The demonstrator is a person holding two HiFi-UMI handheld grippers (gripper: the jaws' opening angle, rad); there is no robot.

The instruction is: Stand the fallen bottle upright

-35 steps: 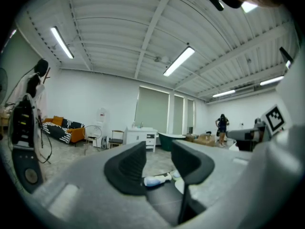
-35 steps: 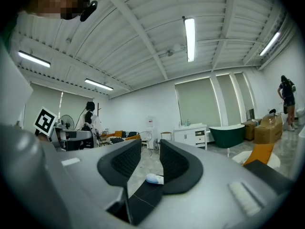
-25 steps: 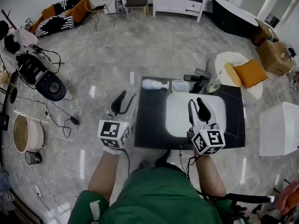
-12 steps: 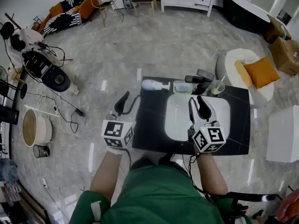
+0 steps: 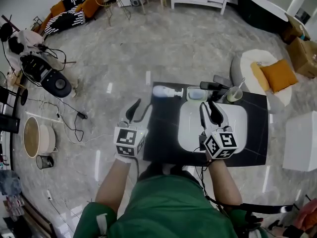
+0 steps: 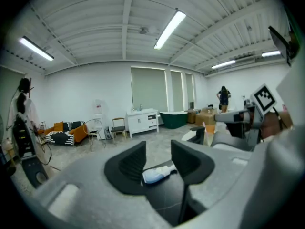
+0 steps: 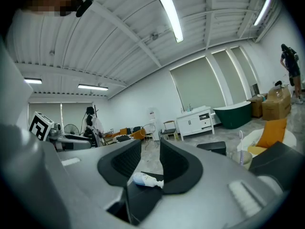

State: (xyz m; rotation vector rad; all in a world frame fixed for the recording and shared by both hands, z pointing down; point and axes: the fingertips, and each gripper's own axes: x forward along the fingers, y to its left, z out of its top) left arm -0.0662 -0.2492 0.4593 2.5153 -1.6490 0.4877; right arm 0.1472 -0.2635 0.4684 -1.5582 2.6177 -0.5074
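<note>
White bottle (image 5: 164, 90) lay on its side at the far left edge of the black table (image 5: 161, 133). Left gripper (image 5: 138, 109) and right gripper (image 5: 208, 108): fingers apart, empty, nearer than the bottle.

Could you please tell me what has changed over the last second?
The left gripper edged slightly toward the black table and the fallen bottle. Nothing was grasped or released: both grippers' jaws stay apart. The bottle still lies on its side, and the right gripper stays over the white basin.
</note>
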